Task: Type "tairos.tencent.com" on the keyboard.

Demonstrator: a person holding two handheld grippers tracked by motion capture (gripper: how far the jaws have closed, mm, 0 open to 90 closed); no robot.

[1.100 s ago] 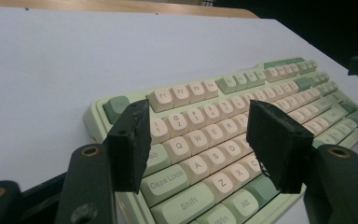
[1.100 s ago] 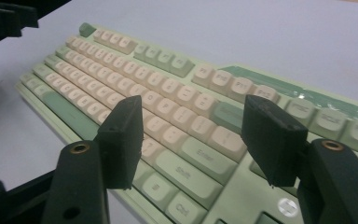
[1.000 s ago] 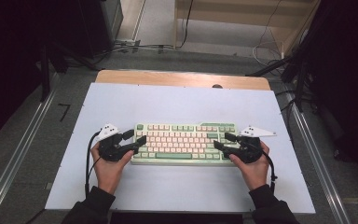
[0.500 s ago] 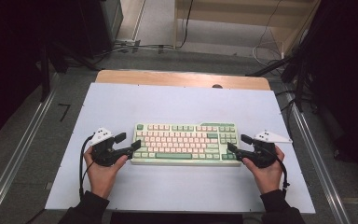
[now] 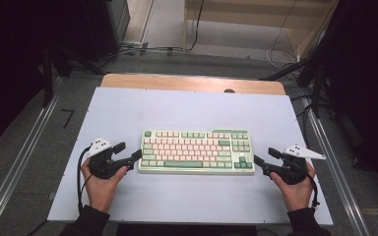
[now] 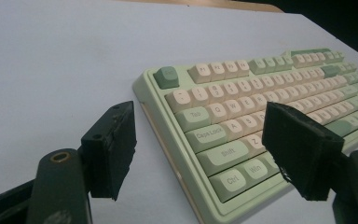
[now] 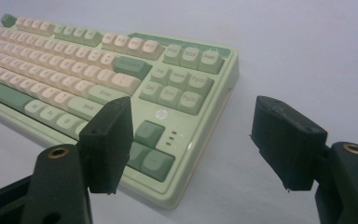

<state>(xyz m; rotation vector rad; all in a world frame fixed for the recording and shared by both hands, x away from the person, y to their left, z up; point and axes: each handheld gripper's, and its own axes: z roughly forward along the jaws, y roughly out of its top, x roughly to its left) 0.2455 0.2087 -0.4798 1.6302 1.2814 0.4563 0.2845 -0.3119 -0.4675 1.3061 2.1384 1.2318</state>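
Both grippers, left [image 5: 127, 152] at 9 o'clock & right [image 5: 265, 160] at 3, backed off keyboard [image 5: 197, 151], jaws just opened, holding nothing; kbd prob. placed.

One keyboard [image 5: 197, 151] lying on one white table [image 5: 187, 196], two grippers, left gripper [image 5: 128, 151] and right gripper [image 5: 265, 158], being held in two hands, one left hand [image 5: 101, 184], one right hand [image 5: 295, 187]
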